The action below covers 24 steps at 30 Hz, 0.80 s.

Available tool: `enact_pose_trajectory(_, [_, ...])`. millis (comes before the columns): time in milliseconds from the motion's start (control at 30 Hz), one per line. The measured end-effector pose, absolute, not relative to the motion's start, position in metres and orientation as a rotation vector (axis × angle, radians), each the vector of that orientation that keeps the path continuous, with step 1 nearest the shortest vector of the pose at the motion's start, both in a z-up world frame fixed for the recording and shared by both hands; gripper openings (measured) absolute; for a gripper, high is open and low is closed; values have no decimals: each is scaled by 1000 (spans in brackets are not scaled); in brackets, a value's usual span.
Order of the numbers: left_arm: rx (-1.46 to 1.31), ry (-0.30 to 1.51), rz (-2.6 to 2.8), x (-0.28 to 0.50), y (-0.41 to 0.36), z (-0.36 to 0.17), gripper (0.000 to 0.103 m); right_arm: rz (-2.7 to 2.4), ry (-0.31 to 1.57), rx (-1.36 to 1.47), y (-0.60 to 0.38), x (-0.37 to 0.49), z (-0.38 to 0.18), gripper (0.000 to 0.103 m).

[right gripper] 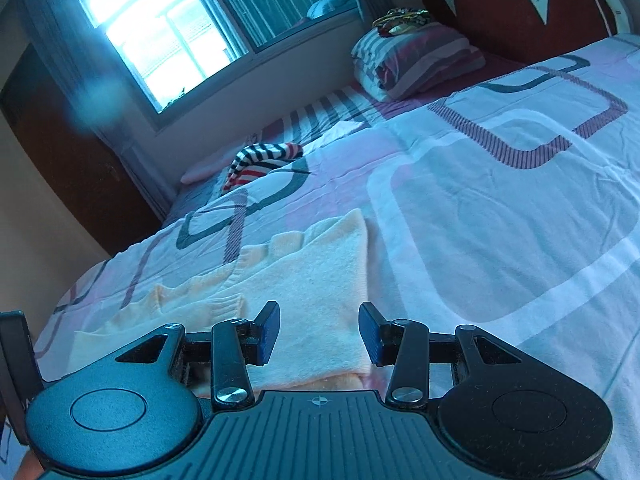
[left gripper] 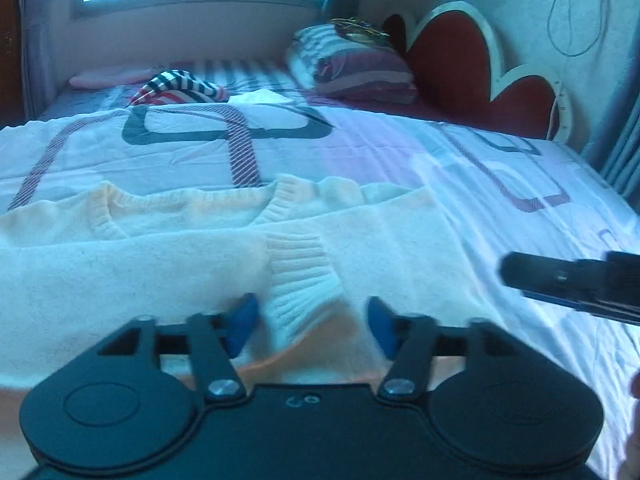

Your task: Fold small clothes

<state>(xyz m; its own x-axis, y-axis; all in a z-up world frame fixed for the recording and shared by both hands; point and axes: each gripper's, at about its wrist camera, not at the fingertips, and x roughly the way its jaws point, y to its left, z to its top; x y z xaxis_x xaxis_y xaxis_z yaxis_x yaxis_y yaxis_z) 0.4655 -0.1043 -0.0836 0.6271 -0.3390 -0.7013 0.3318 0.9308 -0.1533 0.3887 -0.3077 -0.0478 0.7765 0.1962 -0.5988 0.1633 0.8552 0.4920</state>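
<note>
A cream knitted sweater (left gripper: 168, 256) lies on the bed with one sleeve folded across its body; the ribbed cuff (left gripper: 304, 284) lies just ahead of my left gripper (left gripper: 310, 322). The left gripper is open, its blue pads (left gripper: 242, 326) either side of the cuff, holding nothing. The right gripper shows as a dark shape at the right edge of the left wrist view (left gripper: 568, 284). In the right wrist view the right gripper (right gripper: 319, 332) is open and empty over the sweater's (right gripper: 304, 280) right part.
The patterned pink and white bedspread (left gripper: 360, 148) covers the bed. A striped garment (left gripper: 180, 88) and a pink one (left gripper: 108, 78) lie at the far side. A folded striped quilt (left gripper: 360, 64) sits by the red heart-shaped headboard (left gripper: 452, 56). A window (right gripper: 160, 40) is behind.
</note>
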Motion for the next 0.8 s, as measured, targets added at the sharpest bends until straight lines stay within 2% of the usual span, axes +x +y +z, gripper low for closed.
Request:
enact_pose_trajectory(67, [11, 760, -336, 453, -91, -76, 71, 51, 701, 566, -301, 395, -49, 44])
enact_pose_trajectory(300, [-25, 687, -7, 407, 30, -61, 74, 160, 774, 602, -263, 425, -68, 44])
enact_pose_trajectory(400, [-67, 698, 102, 391, 77, -62, 82, 166, 815, 604, -248, 438, -80, 44])
enact_pose_trajectory(600, [-100, 760, 106, 404, 104, -70, 76, 148, 816, 525, -222, 453, -79, 43])
enact_pose_trajectory(633, [-106, 755, 105, 407, 104, -70, 75, 146, 817, 501, -219, 453, -78, 37])
enact_pose_trajectory(667, [-114, 755, 100, 410, 104, -71, 75, 148, 820, 476, -216, 455, -76, 4])
enact_pose_trajectory(800, [-88, 767, 105, 415, 103, -80, 69, 108, 723, 440, -224, 442, -50, 4])
